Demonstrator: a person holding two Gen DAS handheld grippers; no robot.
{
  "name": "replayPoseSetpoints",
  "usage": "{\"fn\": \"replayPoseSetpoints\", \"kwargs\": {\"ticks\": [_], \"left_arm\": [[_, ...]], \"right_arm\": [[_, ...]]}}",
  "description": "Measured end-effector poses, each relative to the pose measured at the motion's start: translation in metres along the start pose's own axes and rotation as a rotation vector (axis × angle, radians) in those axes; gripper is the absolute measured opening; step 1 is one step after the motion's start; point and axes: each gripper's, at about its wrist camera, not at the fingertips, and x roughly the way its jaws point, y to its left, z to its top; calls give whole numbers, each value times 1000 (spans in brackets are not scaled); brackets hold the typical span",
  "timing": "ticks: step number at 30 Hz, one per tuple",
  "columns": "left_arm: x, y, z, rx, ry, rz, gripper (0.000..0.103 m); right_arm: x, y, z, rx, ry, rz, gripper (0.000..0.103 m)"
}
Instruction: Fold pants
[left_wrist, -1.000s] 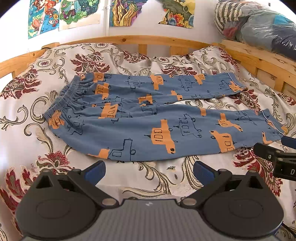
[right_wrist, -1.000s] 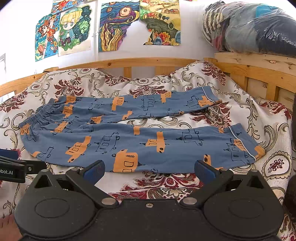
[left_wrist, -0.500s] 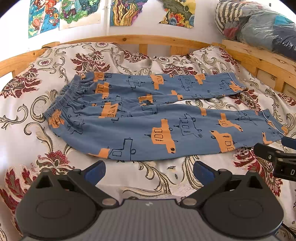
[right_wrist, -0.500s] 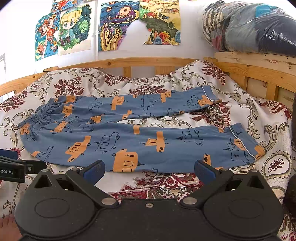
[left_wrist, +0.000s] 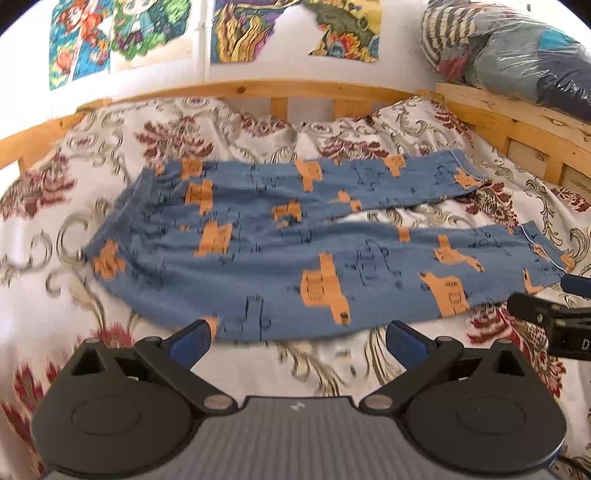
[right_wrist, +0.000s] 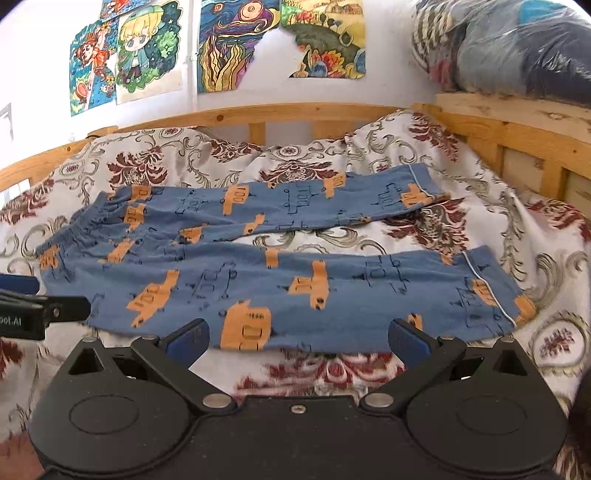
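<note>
**Fold pants — nothing folded yet, both claws at the near hem**

Nearest first. Left gripper (left_wrist: 297, 338): fingers spread wide, blue pads apart, nothing between them. It hangs over the bedspread (left_wrist: 321, 365) just short of the near edge of the pants (left_wrist: 258, 266), at 12 o'clock from its own camera. Right gripper (right_wrist: 297, 339): equally wide, empty, its pads right at the near hem of the lower leg; whether they touch the cloth I cannot tell. Each claw shows in the other's view — the right one at 3 o'clock of the left view, the left one at 9 o'clock of the right view.

Middle ground. The pants lie flat and fully spread on the bed, blue with orange vehicle print. The waistband (right_wrist: 79, 225) sits toward 10 o'clock in the right view; both legs run off to the right, parted, with a wedge of bedspread between them. Near leg cuff (right_wrist: 495, 295) at about 2 o'clock, far leg cuff (right_wrist: 417, 192) beyond it at 1 o'clock.

Far. Wooden bed rail (right_wrist: 236, 114), posters (right_wrist: 147, 51) on the wall, bagged bedding (right_wrist: 517, 48) on the shelf at 1 o'clock.

Judgement: progress nil — no crease, no leg laid over the other. Everything remains: grip the near edge, bring one leg onto the other, then fold along the length.
</note>
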Motion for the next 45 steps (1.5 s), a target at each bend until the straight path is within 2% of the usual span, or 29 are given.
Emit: {"fn": "replayPoseSetpoints", "kwargs": {"ticks": [5, 9, 12, 17, 21, 24, 28, 30, 33, 37, 41, 44, 45], "left_arm": [[16, 13, 40, 38, -1, -38, 103], [42, 26, 86, 110, 35, -24, 103], [71, 37, 125, 151, 79, -33, 103], [126, 51, 175, 272, 57, -21, 103], [181, 61, 201, 315, 120, -54, 103], [217, 67, 216, 363, 134, -106, 103], [257, 66, 234, 438, 140, -223, 103], [274, 61, 243, 470, 143, -268, 103], [298, 55, 251, 497, 162, -319, 101], [331, 51, 254, 473, 224, -371, 85], [352, 55, 255, 419, 275, -416, 68], [359, 58, 258, 416, 313, -449, 67], [360, 59, 259, 421, 326, -455, 67]], "right_arm": [[14, -10, 37, -39, -10, 86, 102], [42, -19, 81, -120, 9, 161, 102], [74, -29, 119, -187, 55, 189, 102], [143, -43, 176, -299, 138, 250, 102], [207, -43, 208, -463, 202, 312, 102], [245, -42, 222, -550, 250, 375, 102], [287, -33, 235, -687, 297, 388, 101], [302, -28, 238, -749, 307, 387, 95], [324, -23, 247, -773, 324, 412, 88], [349, -18, 254, -779, 351, 413, 74], [369, -32, 254, -791, 400, 360, 69], [378, -47, 253, -748, 446, 349, 66], [378, -47, 253, -748, 446, 349, 62]]}}
